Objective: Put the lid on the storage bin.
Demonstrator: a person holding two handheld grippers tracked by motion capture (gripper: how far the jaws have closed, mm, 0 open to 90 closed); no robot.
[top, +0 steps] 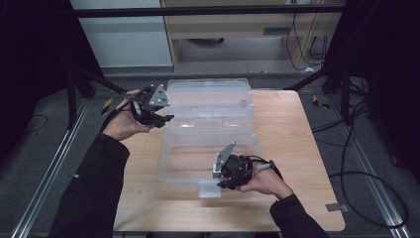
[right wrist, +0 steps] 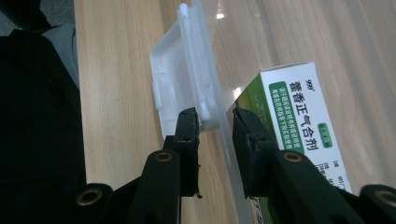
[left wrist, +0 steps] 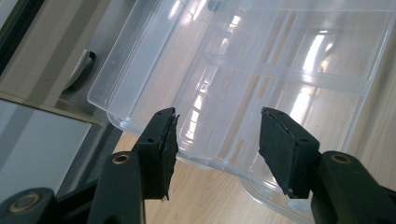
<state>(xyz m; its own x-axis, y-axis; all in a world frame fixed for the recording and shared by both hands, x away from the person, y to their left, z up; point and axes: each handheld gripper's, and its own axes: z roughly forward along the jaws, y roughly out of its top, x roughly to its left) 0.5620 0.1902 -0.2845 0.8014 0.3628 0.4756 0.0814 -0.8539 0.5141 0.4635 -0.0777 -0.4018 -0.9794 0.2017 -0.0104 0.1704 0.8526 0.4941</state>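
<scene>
Clear plastic box (top: 208,134) is seen lying open on a wooden table (top: 297,148), its lid folded back toward the far edge and its base nearer the person. A green and white carton (right wrist: 299,116) with printed characters is seen in the base, at the front wall.

The right gripper (top: 225,184) is held at the front wall of the base, just beside the white latch tab (top: 209,189). In the right gripper view its jaws straddle the thin clear wall, one outside by the latch (right wrist: 182,84) and one inside against the carton. The gap between them is narrow, but whether the pads actually press on the wall cannot be told (the wall looks loose between them). The hold is judged to be a steadying one, so the base does not slide.

The left gripper (top: 166,119) is held at the left side of the box, near the hinge line. Its jaws are apart, with nothing between them, and the lid's ribbed rim (left wrist: 154,126) lies just beyond the tips. The placing suggests the lid is about to be taken and swung shut.

Around the table, dark frame legs, floor rails and loose cables (top: 361,173) are seen, well apart from the work. Nothing stands in the lid's path but the right gripper itself, which sits over the front wall.
</scene>
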